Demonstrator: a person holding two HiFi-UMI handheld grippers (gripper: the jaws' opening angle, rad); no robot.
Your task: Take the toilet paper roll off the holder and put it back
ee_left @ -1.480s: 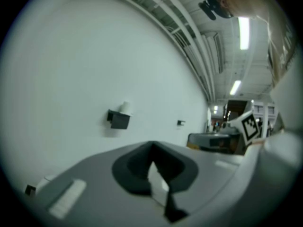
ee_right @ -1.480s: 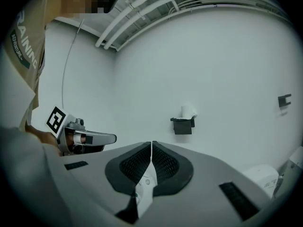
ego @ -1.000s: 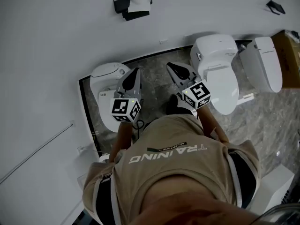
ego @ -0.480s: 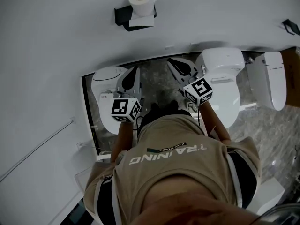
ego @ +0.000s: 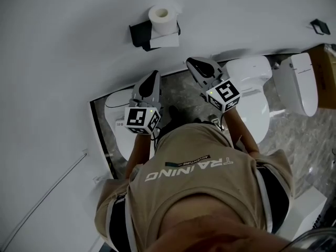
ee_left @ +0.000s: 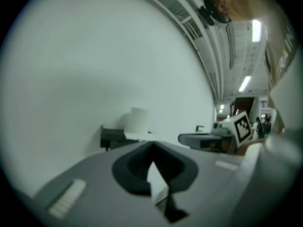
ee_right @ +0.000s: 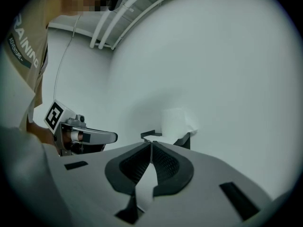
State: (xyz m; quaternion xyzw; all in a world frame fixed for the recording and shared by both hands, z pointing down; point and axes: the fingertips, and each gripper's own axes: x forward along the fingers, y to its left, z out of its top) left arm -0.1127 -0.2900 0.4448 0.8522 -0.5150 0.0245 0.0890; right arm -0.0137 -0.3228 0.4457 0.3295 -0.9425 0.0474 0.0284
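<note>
Toilet paper roll [ego: 160, 19] stands on its black holder [ego: 140, 34] on the white wall [ego: 63, 62], upper middle of the head view, so I'd call this the approach step, nothing grabbed yet. Left gripper [ego: 151, 79] and right gripper [ego: 197, 64] both point at it from lower in the frame, well apart from it, jaws pressed together and empty. The next move needs one pair spread, then closed around the roll. Room-wise: white toilets [ego: 252, 83] on a marbled grey floor [ego: 310, 135].

My left gripper [ee_left: 152, 151], jaws together and empty, faces the toilet paper roll [ee_left: 137, 121] upright on its dark holder [ee_left: 112, 137].
</note>
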